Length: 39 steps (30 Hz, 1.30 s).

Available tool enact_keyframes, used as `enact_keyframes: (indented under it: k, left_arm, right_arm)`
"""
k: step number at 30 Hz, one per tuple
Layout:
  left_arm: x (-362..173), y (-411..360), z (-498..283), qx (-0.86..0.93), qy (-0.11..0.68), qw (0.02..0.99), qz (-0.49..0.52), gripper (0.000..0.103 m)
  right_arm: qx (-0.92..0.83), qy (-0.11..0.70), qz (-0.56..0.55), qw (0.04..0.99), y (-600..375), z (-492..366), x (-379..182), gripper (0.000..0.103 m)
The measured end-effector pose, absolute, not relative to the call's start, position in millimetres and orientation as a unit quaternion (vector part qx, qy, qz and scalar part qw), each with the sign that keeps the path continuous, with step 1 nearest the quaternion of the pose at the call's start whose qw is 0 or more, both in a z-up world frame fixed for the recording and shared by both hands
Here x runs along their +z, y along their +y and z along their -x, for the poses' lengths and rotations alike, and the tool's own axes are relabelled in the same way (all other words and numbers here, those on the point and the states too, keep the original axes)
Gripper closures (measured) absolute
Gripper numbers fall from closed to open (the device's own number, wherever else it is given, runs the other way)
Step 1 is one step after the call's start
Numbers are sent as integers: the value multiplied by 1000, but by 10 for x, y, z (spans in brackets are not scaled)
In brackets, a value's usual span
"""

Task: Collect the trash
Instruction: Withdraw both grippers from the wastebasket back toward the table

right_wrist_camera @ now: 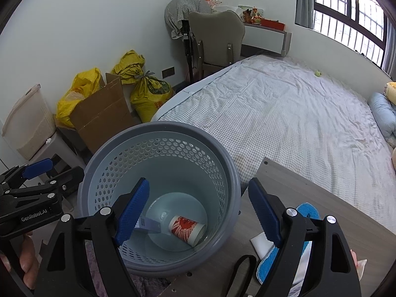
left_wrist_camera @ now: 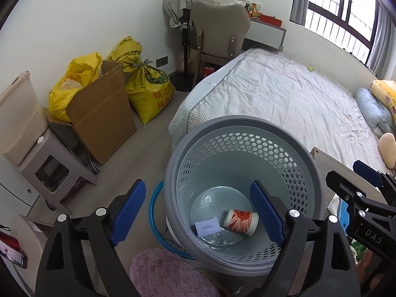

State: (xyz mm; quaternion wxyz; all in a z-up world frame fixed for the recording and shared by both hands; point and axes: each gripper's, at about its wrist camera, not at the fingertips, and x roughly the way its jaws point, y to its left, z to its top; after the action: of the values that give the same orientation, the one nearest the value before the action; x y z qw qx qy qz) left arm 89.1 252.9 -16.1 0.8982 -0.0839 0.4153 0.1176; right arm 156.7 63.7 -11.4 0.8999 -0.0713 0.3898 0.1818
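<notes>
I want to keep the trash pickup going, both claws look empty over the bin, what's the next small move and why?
Probably swing the right claw toward the white scrap on the desk and take it. Both claws stand open and empty; the left claw hangs over the basket, where a paper cup and a small card already lie.

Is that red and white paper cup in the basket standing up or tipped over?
Tipped over: the paper cup lies on its side on the basket floor.
</notes>
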Motion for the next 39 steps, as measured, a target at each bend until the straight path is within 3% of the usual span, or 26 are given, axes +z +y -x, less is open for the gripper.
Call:
enact_keyframes:
  k: [39]
  left_arm:
    - [11, 1903, -355, 72, 400, 913, 49, 15]
  right_arm:
    - [140, 356, 26, 924, -118, -775, 72, 25]
